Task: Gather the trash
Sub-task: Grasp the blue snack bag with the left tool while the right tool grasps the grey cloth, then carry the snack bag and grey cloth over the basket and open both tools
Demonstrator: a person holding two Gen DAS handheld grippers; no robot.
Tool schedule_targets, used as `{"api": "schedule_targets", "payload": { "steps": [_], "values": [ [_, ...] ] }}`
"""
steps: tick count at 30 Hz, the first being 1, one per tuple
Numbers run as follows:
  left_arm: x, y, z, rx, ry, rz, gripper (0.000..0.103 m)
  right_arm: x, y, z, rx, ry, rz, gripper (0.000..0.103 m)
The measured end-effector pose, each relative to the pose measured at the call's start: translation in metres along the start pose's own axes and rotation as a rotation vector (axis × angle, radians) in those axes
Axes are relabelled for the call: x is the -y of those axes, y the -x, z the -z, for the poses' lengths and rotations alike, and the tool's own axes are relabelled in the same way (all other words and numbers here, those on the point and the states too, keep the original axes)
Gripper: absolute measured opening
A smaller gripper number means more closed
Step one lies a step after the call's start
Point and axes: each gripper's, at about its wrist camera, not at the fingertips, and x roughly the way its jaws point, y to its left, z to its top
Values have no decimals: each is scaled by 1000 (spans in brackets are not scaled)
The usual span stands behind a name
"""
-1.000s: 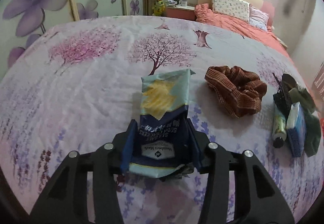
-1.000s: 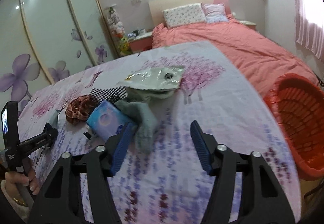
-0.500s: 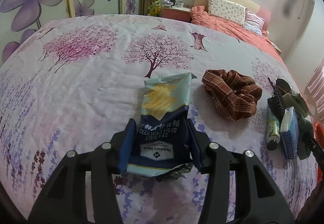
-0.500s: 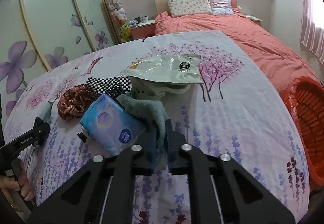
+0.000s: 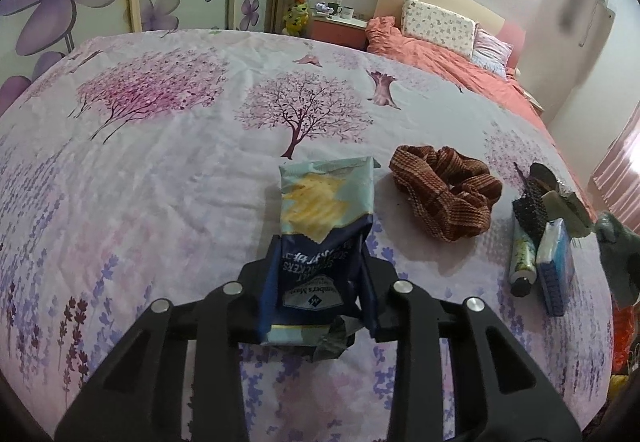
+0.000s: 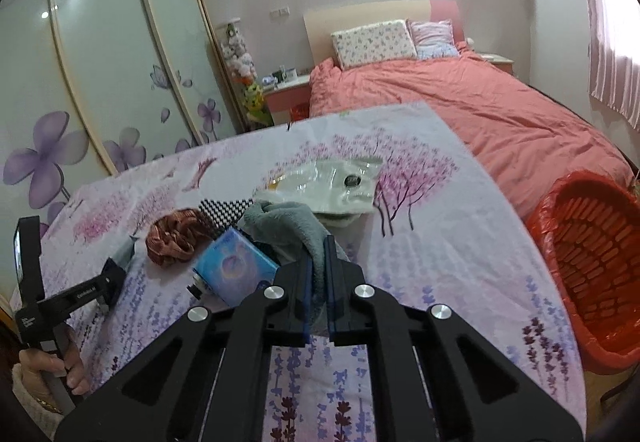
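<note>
A blue and pale cracker bag (image 5: 324, 198) lies on the flowered bed cover (image 5: 160, 170). My left gripper (image 5: 320, 246) straddles its near end. Its jaws are closing, and the blue pads (image 5: 272, 274) press the bag's sides inward. My right gripper (image 6: 319, 254) is shut on a fold of a grey fleece cloth (image 6: 288, 218), which hangs lifted above the pile. The same cloth (image 5: 616, 242) shows at the right edge of the left wrist view. A clear plastic bag (image 6: 332, 186) lies on the cover behind the cloth.
A brown scrunchie (image 5: 444, 194), a blue tissue pack (image 6: 236, 270), a small tube (image 5: 522, 258) and a black checkered piece (image 5: 530, 202) sit close together. A red basket (image 6: 592, 250) stands off the right edge. A hand (image 6: 60, 370) holds the left gripper's handle.
The right gripper went from open to shut on the grey cloth, then rose with it. The left jaws narrowed onto the cracker bag.
</note>
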Motion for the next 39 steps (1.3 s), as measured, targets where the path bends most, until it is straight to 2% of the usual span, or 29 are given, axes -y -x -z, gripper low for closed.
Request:
{"api": "schedule_targets", "payload": {
  "steps": [10,17,22,27,34,39],
  "values": [
    [27,39,-7,64,-34,56,34,12,32,-11,85,-18,6,6],
    [86,73,-6,98,-120,157,34,35,57,-13,143,-61,26,6],
    [137,91,-1,104,-181,270,34,57,78,-13,198,-102,58,6],
    [192,107,8,104,-247,385,34,84,100,-13,270,-147,138,6],
    [280,111,32,69,-363,506,34,130,122,-8,350,-208,319,6],
    [337,108,52,43,-448,572,35,159,128,-5,382,-258,374,6]
  ]
}}
